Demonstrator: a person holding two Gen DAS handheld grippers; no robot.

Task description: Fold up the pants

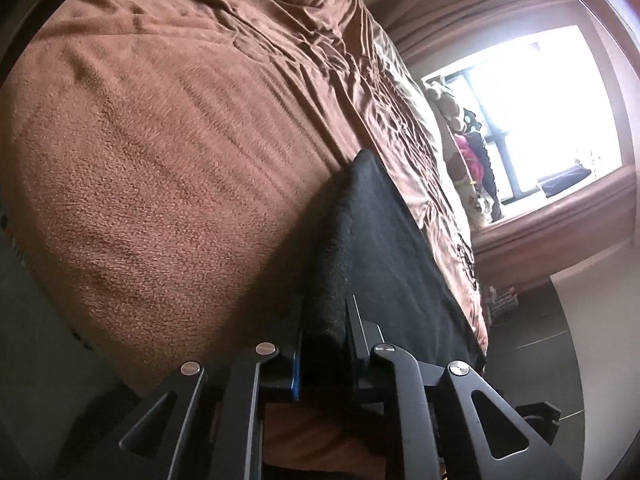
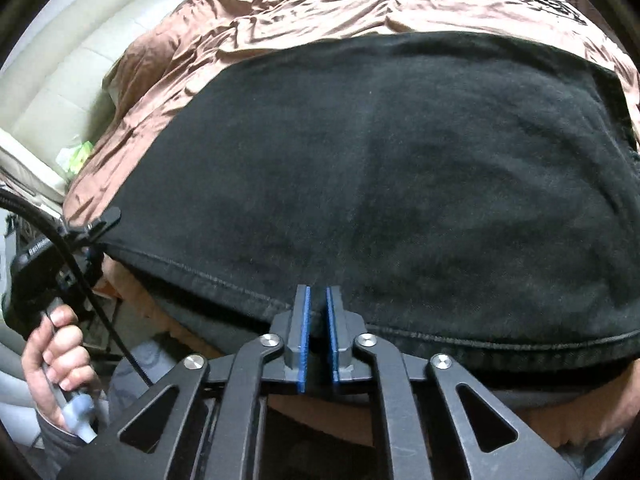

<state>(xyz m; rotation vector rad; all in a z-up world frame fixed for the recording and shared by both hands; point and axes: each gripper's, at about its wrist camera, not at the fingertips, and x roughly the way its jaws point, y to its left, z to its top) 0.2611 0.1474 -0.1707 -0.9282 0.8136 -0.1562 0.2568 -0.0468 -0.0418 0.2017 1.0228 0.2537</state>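
Right claw (image 2: pixel 317 320): clenched on the near hemmed edge of the black pants (image 2: pixel 380 168), blue pads pinching a thin layer of cloth.
Left claw (image 1: pixel 323 316): grasping a thicker bunch of the same pants at their edge, cloth filling the gap between the pads.
Hand (image 2: pixel 56 360): seen from the right wrist view, wrapped around the left claw's handle at the pants' far-left corner.
Pants, position: spread flat across the bed, near hem hanging just over its edge.
Pants, handling: likely soft, limp and fairly light; heavy-knit cloth that should sag between two holds and not slip much on the fleece.
Where to hold: the stitched hem, at both corners, judged best for an even lift.
Surface: brown fleece blanket (image 1: pixel 160 160), rumpled satin cover (image 2: pixel 304 12) beyond.
Room: bright window (image 1: pixel 532 112), cream padded headboard (image 2: pixel 76 76), dark tiled floor (image 1: pixel 560 332).
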